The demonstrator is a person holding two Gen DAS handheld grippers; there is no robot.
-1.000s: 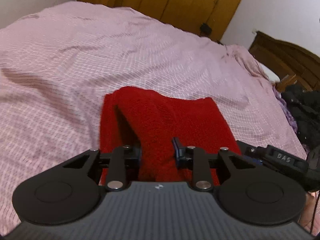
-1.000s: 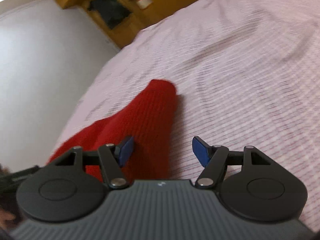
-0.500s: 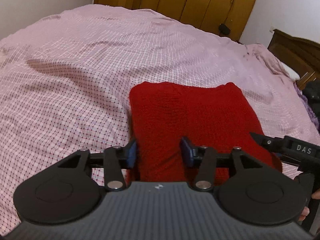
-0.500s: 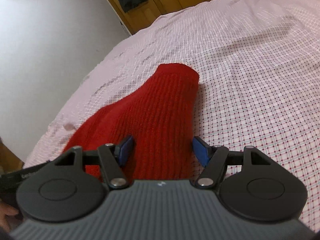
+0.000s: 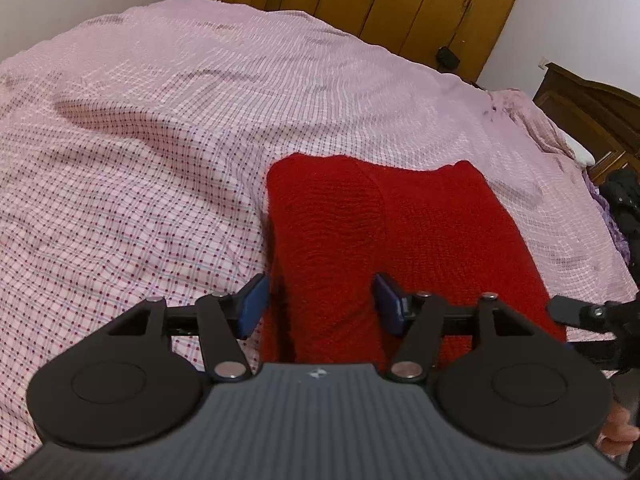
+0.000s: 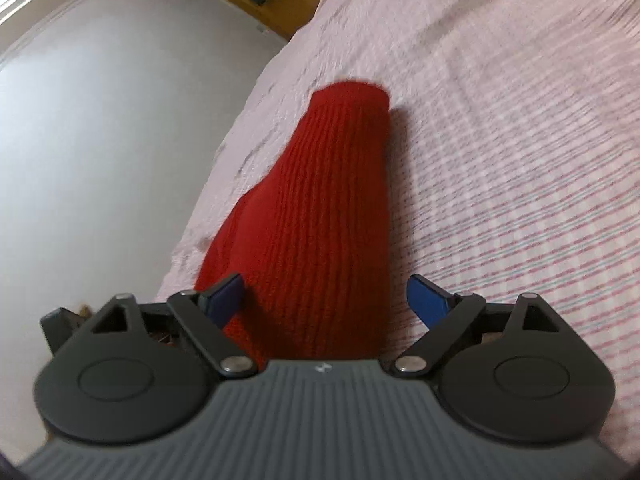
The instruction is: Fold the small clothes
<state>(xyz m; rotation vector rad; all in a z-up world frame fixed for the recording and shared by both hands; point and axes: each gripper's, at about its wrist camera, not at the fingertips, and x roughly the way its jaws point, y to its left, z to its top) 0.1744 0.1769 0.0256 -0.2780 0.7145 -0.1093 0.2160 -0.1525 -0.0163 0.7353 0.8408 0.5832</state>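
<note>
A red knitted garment lies folded flat on the pink checked bedspread. My left gripper is open, its blue pads apart on either side of the garment's near left part, holding nothing. In the right wrist view the same red garment stretches away from my right gripper, which is open with its pads wide apart over the garment's near end. Part of the right gripper shows at the right edge of the left wrist view.
Wooden wardrobes stand beyond the bed. A dark wooden headboard and a pile of dark clothes are at the right. A white wall runs along the bed's left side in the right wrist view.
My left gripper let go of the red garment and opened wide; the lifted flap now lies flat. My right gripper stayed open and shifted over the garment's end.
</note>
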